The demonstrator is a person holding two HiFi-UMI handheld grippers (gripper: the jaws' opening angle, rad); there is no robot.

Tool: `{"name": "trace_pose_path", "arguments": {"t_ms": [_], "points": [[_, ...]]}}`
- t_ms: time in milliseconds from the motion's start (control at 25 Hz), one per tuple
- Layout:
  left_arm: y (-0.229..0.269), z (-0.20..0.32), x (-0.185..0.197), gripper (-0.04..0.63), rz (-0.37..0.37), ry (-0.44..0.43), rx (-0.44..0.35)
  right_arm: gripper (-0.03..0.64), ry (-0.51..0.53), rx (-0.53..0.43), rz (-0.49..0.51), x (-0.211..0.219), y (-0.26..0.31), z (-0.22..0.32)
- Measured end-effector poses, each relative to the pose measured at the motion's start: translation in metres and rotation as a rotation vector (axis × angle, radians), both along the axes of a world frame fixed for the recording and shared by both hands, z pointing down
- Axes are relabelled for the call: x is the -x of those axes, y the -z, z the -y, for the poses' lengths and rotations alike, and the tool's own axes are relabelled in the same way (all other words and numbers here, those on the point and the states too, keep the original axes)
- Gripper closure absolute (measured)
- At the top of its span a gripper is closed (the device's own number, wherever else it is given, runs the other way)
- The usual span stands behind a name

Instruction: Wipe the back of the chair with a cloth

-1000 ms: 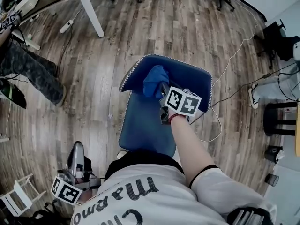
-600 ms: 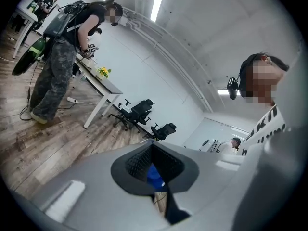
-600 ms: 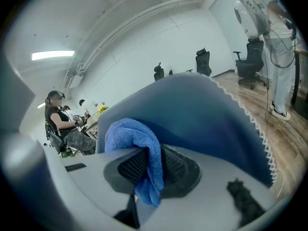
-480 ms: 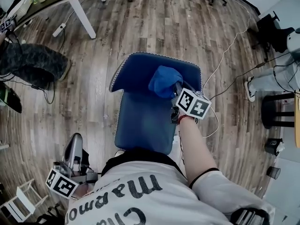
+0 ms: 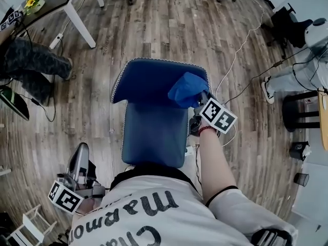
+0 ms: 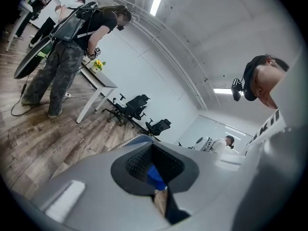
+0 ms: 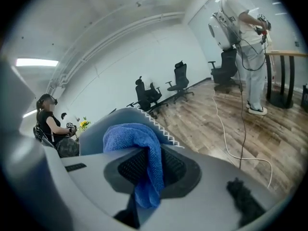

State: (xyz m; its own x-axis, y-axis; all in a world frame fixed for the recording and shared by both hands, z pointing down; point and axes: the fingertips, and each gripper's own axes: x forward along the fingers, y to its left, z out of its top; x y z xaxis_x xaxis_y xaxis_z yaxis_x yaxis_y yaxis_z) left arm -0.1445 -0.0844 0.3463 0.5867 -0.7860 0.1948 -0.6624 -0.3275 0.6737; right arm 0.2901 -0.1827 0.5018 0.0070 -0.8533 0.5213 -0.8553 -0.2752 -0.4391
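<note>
Left gripper (image 5: 81,155) hangs low by the person's left side, well clear of the chair, jaws closed with nothing in them. Chair back (image 5: 148,81) is blue. Cloth (image 5: 187,89), also blue, sits against its right part, clamped in the right gripper (image 5: 201,100).

You are wearing a white T-shirt (image 5: 154,214) with black lettering and black trim at neck and sleeve, plus a red wristband (image 5: 206,129). White cubes (image 5: 219,116) with black square markers are sitting on your left claw (image 5: 82,151) and right claw (image 5: 200,98).
</note>
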Motion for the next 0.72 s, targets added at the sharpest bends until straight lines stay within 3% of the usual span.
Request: {"name": "trace_pose_path", "arguments": {"t_ms": [160, 560, 720], "points": [[0.003, 0.005, -0.018, 0.588, 0.003, -0.072, -0.019, 0.540, -0.033, -0.010, 0.001, -0.014, 0.003, -0.009], [-0.004, 0.008, -0.033, 0.588, -0.066, -0.107, -0.001, 0.540, -0.228, -0.002, 0.009, -0.069, 0.012, -0.049], [-0.005, 0.008, -0.025, 0.588, -0.094, -0.072, 0.010, 0.540, -0.406, -0.019, -0.106, -0.093, 0.035, -0.071]]}}
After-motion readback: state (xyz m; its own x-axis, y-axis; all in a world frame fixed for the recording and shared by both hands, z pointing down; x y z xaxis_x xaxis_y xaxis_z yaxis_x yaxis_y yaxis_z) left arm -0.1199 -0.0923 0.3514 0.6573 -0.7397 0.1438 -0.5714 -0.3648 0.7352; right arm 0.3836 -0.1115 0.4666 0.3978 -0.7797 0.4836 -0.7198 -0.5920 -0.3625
